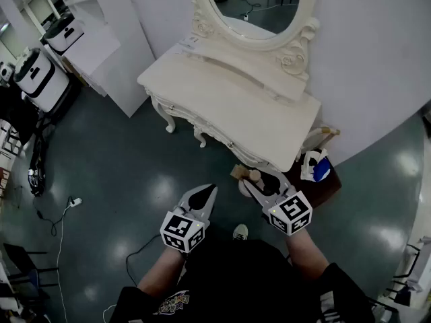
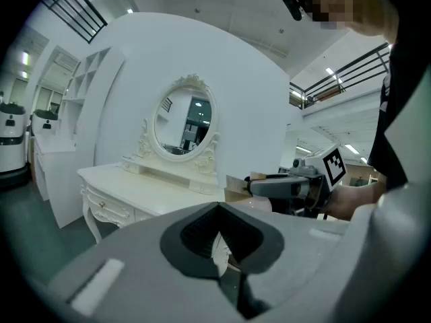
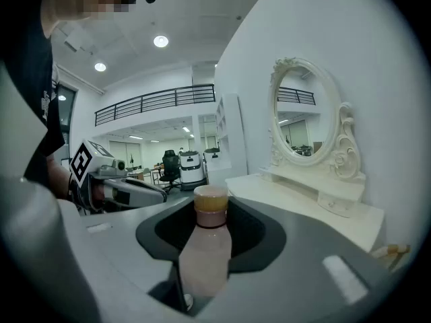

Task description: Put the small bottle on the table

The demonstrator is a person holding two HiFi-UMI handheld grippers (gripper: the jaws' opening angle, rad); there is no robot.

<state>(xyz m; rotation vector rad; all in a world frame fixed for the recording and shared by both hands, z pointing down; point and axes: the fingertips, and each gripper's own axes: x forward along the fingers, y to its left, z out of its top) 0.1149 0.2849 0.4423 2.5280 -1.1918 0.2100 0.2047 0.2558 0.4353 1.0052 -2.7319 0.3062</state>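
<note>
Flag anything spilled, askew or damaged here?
Nothing stands out. The small bottle sits upright between the jaws of the right gripper, cap on, with no spill visible. The left gripper is shut and empty. The table looks intact.

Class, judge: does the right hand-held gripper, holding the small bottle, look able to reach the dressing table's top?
Probably yes. The right hand-held gripper holds the small bottle just short of the dressing table's front edge; its top nearby lies bare, and nothing stands between them.
</note>
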